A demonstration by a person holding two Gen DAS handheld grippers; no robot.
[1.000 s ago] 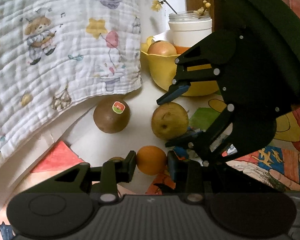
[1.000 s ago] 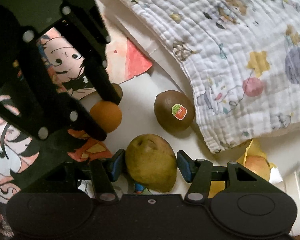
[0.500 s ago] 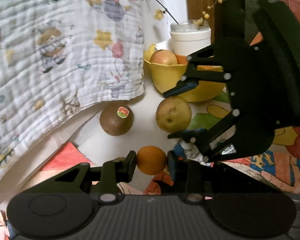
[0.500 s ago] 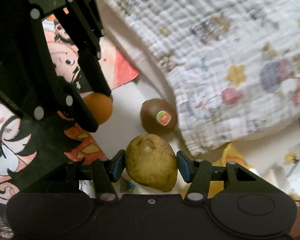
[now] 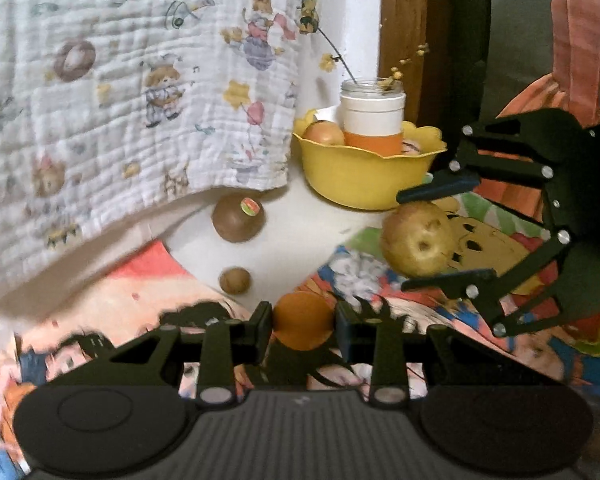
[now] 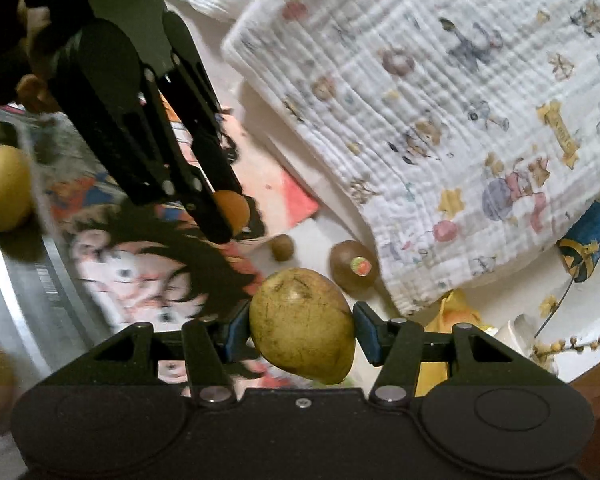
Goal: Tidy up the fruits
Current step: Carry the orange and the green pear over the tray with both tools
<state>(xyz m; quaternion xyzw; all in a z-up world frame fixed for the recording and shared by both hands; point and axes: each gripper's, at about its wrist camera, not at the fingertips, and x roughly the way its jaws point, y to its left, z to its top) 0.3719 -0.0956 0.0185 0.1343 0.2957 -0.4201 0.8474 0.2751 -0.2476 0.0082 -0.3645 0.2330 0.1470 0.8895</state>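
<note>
You are gripping a small round orange fruit (image 5: 302,326) in your left gripper (image 5: 302,322) while your right gripper (image 6: 302,330) is clamping a speckled yellow-green pear (image 6: 302,324).

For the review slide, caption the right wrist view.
Right gripper clamps a pear; left gripper carries an orange beyond.

a white worktop (image 5: 288,236) is seen mid-frame; on it are set a kiwi (image 5: 238,218), a small brown fruit (image 5: 235,280), a yellow bowl (image 5: 360,176), cartoon-printed sheets (image 5: 480,248), and a printed cloth (image 5: 132,92) at upper left.
</note>
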